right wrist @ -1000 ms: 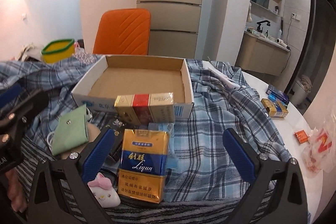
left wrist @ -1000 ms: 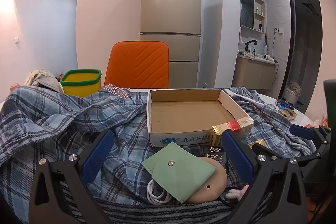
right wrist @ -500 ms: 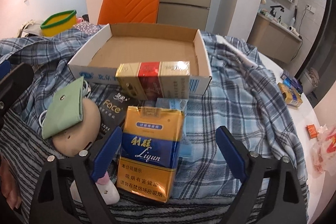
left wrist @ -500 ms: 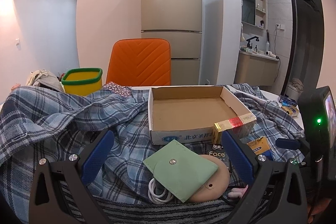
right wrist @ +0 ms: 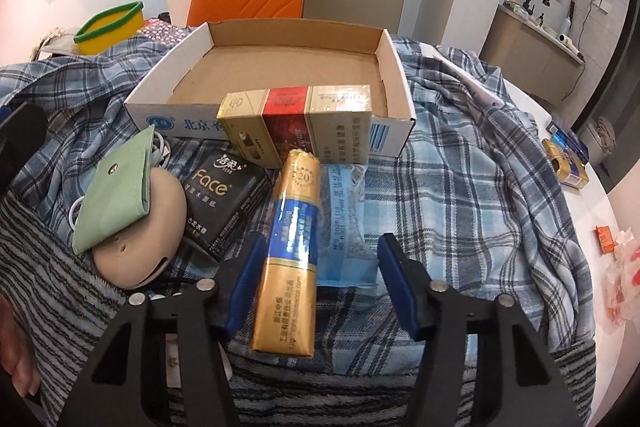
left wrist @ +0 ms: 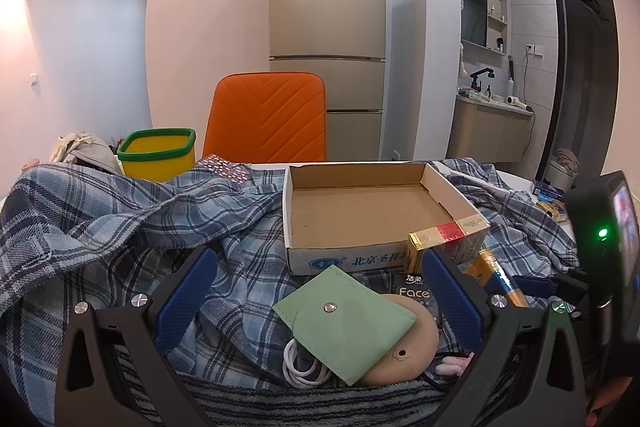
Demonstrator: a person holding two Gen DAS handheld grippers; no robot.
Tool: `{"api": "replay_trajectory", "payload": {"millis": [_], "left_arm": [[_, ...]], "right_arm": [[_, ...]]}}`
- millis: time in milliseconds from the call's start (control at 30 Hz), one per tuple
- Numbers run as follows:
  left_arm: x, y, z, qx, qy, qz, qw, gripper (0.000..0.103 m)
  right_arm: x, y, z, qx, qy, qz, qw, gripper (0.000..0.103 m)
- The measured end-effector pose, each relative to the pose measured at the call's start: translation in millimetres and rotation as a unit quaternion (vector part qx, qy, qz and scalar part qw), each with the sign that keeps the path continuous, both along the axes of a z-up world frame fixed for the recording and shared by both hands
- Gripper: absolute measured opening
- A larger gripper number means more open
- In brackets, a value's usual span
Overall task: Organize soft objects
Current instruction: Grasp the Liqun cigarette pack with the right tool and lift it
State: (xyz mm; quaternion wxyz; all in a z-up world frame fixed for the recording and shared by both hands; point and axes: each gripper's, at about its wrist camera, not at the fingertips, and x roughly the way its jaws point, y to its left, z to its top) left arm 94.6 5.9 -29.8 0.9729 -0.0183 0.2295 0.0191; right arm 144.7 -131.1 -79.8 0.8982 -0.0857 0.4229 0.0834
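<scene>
An open cardboard tray (right wrist: 280, 67) lies on a plaid cloth (right wrist: 460, 163); it also shows in the left wrist view (left wrist: 360, 211). In front of it are a gold-and-red carton (right wrist: 296, 123), a black "Face" pack (right wrist: 220, 195), a green pouch (right wrist: 116, 187) on a beige round thing (right wrist: 148, 227), and a light blue packet (right wrist: 348, 219). My right gripper (right wrist: 320, 267) straddles a gold-and-blue carton (right wrist: 292, 247) that stands on its edge; the left pad touches it, the right pad is apart. My left gripper (left wrist: 316, 291) is open above the green pouch (left wrist: 344, 319).
A yellow bin with a green rim (left wrist: 158, 155) and an orange chair (left wrist: 266, 119) stand behind the table. Small boxes (right wrist: 568, 167) and an orange item (right wrist: 604, 239) lie on the white table at right. A fridge (left wrist: 328, 27) is at the back.
The right gripper has moved forward and down over the gold-and-blue carton and its jaws have narrowed. The carton has tipped from flat onto its edge. The left gripper has barely moved.
</scene>
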Motion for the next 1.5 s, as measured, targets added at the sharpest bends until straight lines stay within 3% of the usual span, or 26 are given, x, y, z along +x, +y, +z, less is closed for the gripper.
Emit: {"api": "replay_trajectory", "payload": {"millis": [167,233,500,600,800,867,900,933,1067,1200,1500], "left_arm": [[1.2,10.5,-0.4,-0.021,0.001,0.007,0.9998,0.103],[2.3,13.5,-1.3,-0.028,0.005,0.008,0.9996,0.103],[3.7,14.1,-1.9,-0.028,0.009,0.008,0.9995,0.103],[3.6,13.8,-2.3,-0.027,0.010,0.008,0.9995,0.103],[3.9,13.7,-2.6,-0.027,0.010,0.008,0.9995,0.103],[3.1,13.5,-2.8,-0.027,0.011,0.008,0.9996,0.103],[2.8,13.3,-2.7,-0.026,0.011,0.008,0.9996,0.103],[1.9,13.0,-2.6,-0.026,0.010,0.008,0.9996,0.103],[2.9,13.2,-2.3,-0.025,0.011,0.008,0.9996,0.103],[2.8,12.8,-2.2,-0.026,0.011,0.008,0.9996,0.103],[7.8,15.5,-3.4,-0.032,0.024,0.010,0.9992,0.103]], "right_arm": [[-8.6,-12.3,12.6,0.031,-0.031,-0.016,0.999,0.050],[-11.3,-16.1,16.0,0.046,-0.039,-0.015,0.998,0.044],[-8.3,-11.6,11.1,0.047,-0.015,-0.002,0.999,0.044],[-6.6,-8.4,7.7,0.042,-0.006,0.008,0.999,0.063],[-3.4,-11.7,3.8,0.035,0.002,-0.011,0.999,0.063],[-3.2,-12.9,3.6,0.034,0.003,-0.014,0.999,0.057],[-4.0,-14.3,4.6,0.038,0.000,-0.015,0.999,0.046],[-4.9,-16.9,5.8,0.049,-0.001,-0.013,0.999,0.042],[-8.2,-22.1,10.2,0.103,0.001,0.014,0.995,0.039],[-9.2,-11.8,5.7,0.119,0.024,0.056,0.991,0.034],[-11.2,-6.7,3.2,0.112,0.025,0.053,0.992,0.019]]}}
